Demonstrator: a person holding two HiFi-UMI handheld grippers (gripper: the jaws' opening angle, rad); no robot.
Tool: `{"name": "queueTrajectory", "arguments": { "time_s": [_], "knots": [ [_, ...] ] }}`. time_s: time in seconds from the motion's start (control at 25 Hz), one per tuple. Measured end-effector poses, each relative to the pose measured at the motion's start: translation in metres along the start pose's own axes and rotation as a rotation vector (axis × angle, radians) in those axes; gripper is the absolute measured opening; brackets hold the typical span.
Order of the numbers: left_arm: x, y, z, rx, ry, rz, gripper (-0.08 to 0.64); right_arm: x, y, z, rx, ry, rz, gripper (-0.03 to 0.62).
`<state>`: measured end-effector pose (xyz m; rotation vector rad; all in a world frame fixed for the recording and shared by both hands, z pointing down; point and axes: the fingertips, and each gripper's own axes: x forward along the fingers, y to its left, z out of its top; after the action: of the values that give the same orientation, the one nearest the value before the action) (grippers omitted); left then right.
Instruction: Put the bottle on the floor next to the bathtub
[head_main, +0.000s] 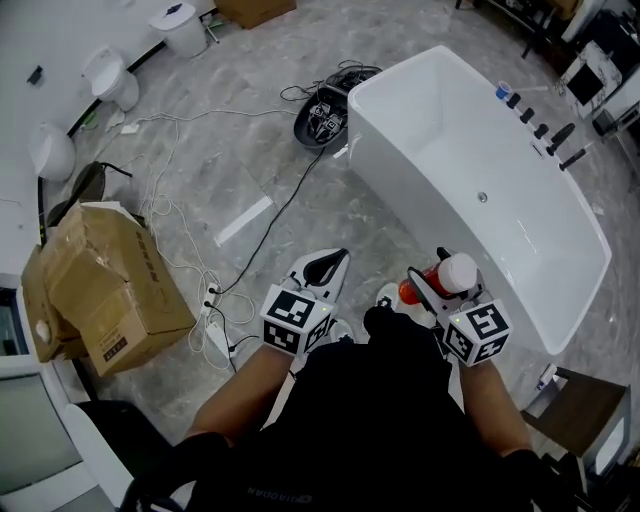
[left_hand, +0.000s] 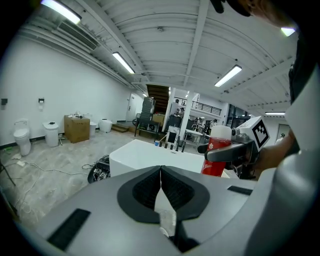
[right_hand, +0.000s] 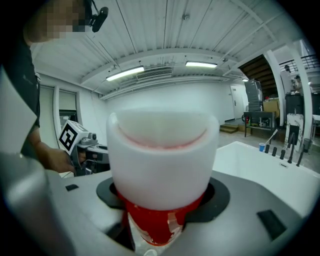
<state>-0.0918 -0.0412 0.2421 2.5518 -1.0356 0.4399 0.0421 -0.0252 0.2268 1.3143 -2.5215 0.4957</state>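
Observation:
A red bottle (head_main: 440, 280) with a wide white cap (right_hand: 162, 160) sits clamped in my right gripper (head_main: 432, 285), held in the air beside the near rim of the white bathtub (head_main: 400, 150). In the right gripper view the cap fills the middle and the red body shows below it between the jaws. The left gripper view shows the same bottle (left_hand: 217, 155) off to the right. My left gripper (head_main: 325, 268) is shut with nothing in it, hovering over the grey floor left of the tub; its jaws meet in a closed line.
A torn cardboard box (head_main: 100, 285) stands at the left, with white cables (head_main: 190, 240) trailing across the floor and a black device (head_main: 322, 118) at the tub's far end. Small bottles (head_main: 540, 125) line the tub's far rim. White toilets (head_main: 110, 75) stand along the wall.

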Motion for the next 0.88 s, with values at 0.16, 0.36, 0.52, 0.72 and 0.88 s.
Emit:
{"name": "queueTrajectory", "arguments": {
  "time_s": [0.16, 0.36, 0.52, 0.72, 0.88],
  "knots": [
    [0.024, 0.015, 0.006, 0.001, 0.01, 0.015, 0.017, 0.023, -0.023, 0.001, -0.003, 0.012, 0.006, 0.281],
    [0.059, 0.048, 0.014, -0.021, 0.033, 0.058, 0.017, 0.069, -0.058, -0.001, -0.023, 0.044, 0.026, 0.281],
    [0.091, 0.073, 0.014, -0.049, 0.072, 0.079, 0.017, 0.111, -0.089, -0.009, -0.034, 0.083, 0.044, 0.281],
    [0.14, 0.109, 0.009, -0.107, 0.11, 0.124, 0.017, 0.163, -0.133, -0.028, -0.013, 0.13, 0.062, 0.281],
    [0.177, 0.131, 0.002, -0.125, 0.15, 0.157, 0.017, 0.203, -0.161, -0.043, -0.013, 0.155, 0.094, 0.281]
  ]
}}
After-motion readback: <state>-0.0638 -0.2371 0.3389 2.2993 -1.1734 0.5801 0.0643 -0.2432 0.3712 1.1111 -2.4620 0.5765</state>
